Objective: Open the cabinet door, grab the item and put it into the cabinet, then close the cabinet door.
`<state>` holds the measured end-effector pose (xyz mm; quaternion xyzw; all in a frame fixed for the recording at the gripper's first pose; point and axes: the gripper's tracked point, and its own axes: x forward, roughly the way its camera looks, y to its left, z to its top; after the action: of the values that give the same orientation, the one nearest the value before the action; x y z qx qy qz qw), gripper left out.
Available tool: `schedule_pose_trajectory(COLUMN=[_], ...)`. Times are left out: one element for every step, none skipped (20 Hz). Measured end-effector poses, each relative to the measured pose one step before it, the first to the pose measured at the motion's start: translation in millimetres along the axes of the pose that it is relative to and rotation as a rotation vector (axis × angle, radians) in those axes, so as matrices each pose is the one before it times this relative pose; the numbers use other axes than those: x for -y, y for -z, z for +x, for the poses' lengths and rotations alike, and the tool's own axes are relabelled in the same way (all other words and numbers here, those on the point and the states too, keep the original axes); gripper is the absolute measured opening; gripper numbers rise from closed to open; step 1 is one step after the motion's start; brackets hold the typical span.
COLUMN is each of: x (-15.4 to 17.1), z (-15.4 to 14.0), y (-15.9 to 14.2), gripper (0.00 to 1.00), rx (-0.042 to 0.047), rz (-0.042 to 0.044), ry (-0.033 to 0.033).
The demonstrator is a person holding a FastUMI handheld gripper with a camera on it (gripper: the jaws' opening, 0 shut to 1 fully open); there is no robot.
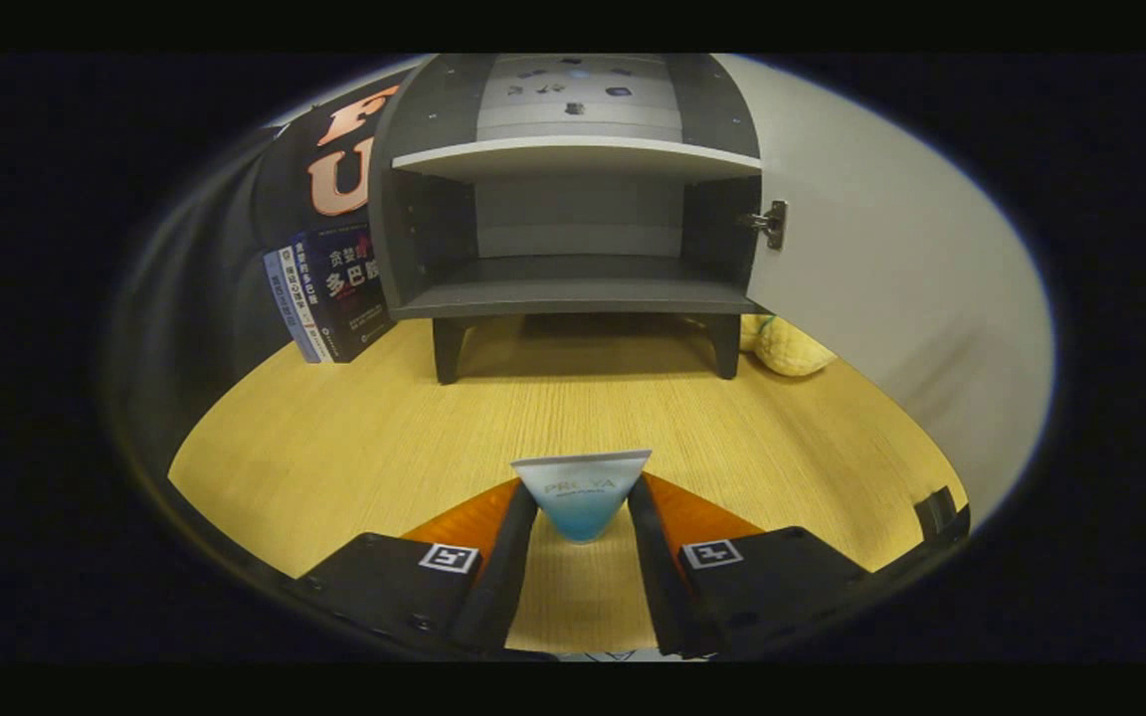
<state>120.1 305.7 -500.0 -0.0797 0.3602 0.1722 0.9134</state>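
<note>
Gripper view: one fisheye look forward along the two fingers toward the far side of the booth.
Cabinet [573,199]: stands on short legs at the far middle of the wooden table [334,447]; its inside has an upper shelf and a lower floor, and both look bare from here.
Door [891,298]: swung wide to the right, its hinge plainly in sight at the cabinet's right edge, so the opening step appears done.
Item [582,494]: a small tube, pale at its flat sealed end and blue lower down, sitting between the fingertips, near and well short of the cabinet.
Gripper [582,497]: its fingers are clamped on the tube, one pressing each side, so the grab looks made.
Tube height: whether it is lifted off the table or touching it, I cannot tell.
Left of cabinet: a few books [329,298] stand upright, leaning against its side.
Right of cabinet: a yellow soft toy [787,346] lies just beside the right leg, below the open door.
Left to do: carry the tube across into the cabinet, let go, back out, then swing the door shut.
Progress: roughly the midpoint, by my reading.
</note>
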Motion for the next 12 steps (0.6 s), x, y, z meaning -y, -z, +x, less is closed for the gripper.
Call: schedule_pose_trajectory(x=[0.15,0.02,-0.24,-1.85,-1.42,-1.57,-2.72,-2.88,-2.45,-3.78,-3.57,-4.63], z=[-2.98,-3.96,-5.33,-6.5,-7.27,-7.07,-7.07,-7.72,-8.15,-5.79,-6.55,-5.76], y=[-3.24,-4.7,-5.62,-6.77,-8.6,-11.12,-12.32,-13.28,-14.27,-16.43,-17.54,-16.87], gripper=[0.61,0.61,0.61,0.61,0.61,0.6,0.61,0.6,0.61,0.6,0.61,0.6], rx=[-0.00712,-0.00572,-0.00118,-0.00474,0.00121,0.00607,0.01015,0.00878,0.01088,0.0134,0.01415,0.0133], rz=[0.01384,0.01208,0.01007,0.00501,0.00113,-0.00118,-0.0018,-0.00147,-0.0021,-0.00411,-0.00512,-0.003], ry=[0.00469,0.00489,0.00226,-0.00032,0.00139,0.00136,-0.00148,0.0002,-0.00108,0.00047,-0.00285,-0.00893])
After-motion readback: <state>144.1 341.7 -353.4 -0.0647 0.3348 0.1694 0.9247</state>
